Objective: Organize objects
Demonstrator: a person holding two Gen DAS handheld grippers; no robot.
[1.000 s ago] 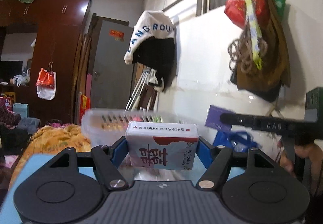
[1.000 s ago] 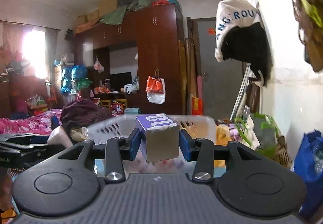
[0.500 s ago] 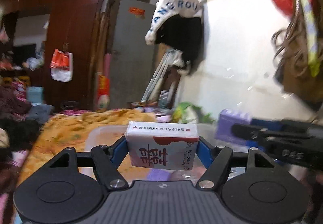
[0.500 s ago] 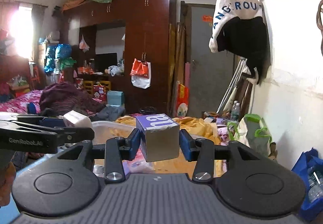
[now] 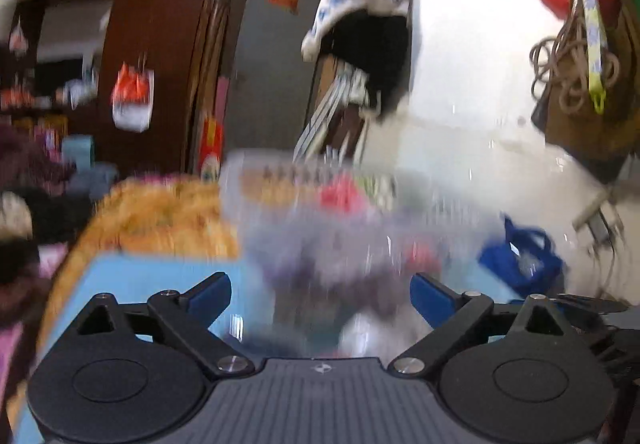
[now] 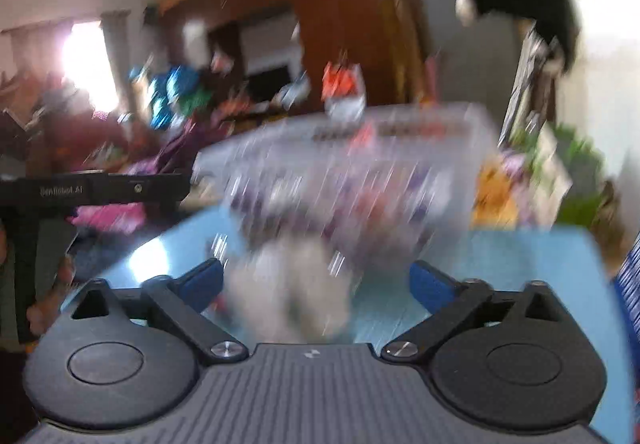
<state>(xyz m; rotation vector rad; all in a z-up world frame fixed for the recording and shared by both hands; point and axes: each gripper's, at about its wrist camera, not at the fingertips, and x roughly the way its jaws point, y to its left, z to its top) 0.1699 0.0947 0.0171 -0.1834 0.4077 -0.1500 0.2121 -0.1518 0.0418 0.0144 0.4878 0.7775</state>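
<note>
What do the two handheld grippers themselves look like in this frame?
Both match: the left gripper and right gripper have black linkage arms, blue finger pads, silver pivot screws, round black discs and a ribbed grey body. White lettering marks the left one's side.

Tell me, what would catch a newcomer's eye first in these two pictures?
Probably the two grippers: the left gripper and the right gripper fill the bottom of each view, blue-padded fingers spread wide with nothing between them. Just ahead of both, on a light blue table, stands a pale plastic basket crammed with colourful things, all badly blurred. High on the white wall hangs a white and black cap.
</note>
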